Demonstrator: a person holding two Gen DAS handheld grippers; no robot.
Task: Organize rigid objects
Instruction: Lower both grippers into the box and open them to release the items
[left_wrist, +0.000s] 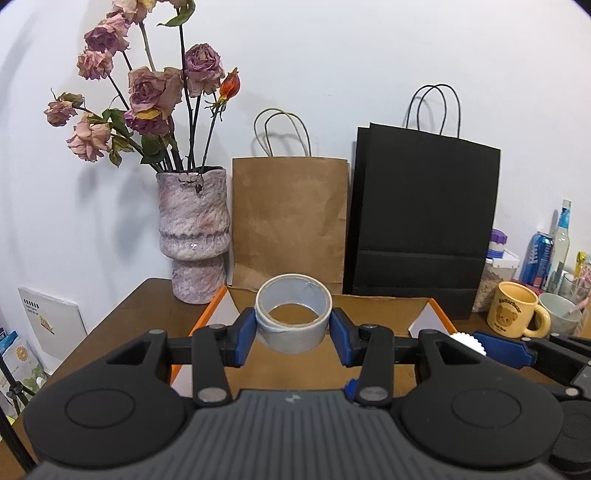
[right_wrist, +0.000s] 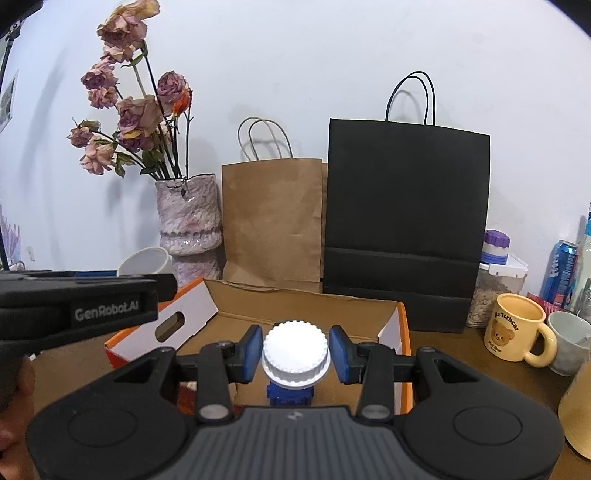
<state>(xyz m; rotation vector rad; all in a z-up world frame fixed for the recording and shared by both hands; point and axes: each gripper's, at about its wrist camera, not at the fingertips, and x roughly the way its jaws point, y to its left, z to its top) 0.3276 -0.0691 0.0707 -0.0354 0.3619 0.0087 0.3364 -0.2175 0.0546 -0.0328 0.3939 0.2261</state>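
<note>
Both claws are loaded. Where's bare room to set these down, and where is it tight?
The box floor is bare cardboard ahead of the tape and the white cap. Bare table lies left of the box, before the vase. The right is crowded: yellow mug, grey cup, jar, cans.

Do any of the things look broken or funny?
The roses in the pink vase are dried out and drooping, with browned, shrivelled petals. The roll of tape held in the left gripper has a wrinkled, loose edge. Nothing looks spilled or broken.
</note>
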